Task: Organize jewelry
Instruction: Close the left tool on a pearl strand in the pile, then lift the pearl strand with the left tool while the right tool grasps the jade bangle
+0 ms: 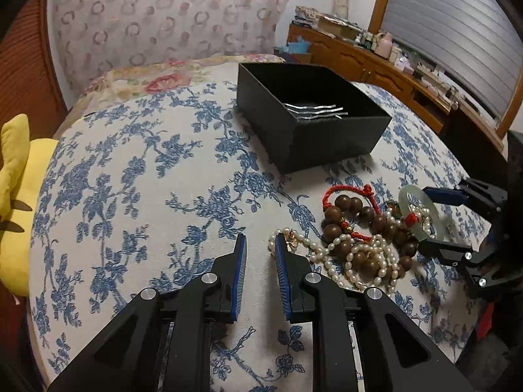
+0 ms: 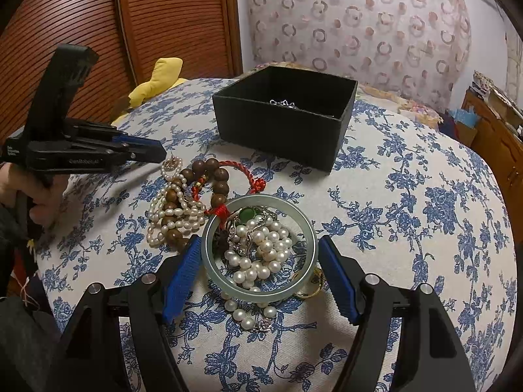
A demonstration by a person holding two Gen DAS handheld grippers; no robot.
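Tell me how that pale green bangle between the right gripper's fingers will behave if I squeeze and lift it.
The bangle looks rigid and glossy, probably jade or glass, so it may slip on the right gripper pads and chip if dropped. The pearl strand heaped inside it could snag and drag along. Being round, it may roll if released on edge.

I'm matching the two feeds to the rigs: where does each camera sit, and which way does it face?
Left wrist: sits on the left gripper, faces across the floral bedspread toward the black box; own open jaws show, the right gripper at the frame's right.
Right wrist: sits on the right gripper, looks down over the jade bangle between its open jaws; the left gripper and the hand holding it show at left.
Shared: box, bangle, wooden beads, pearls.
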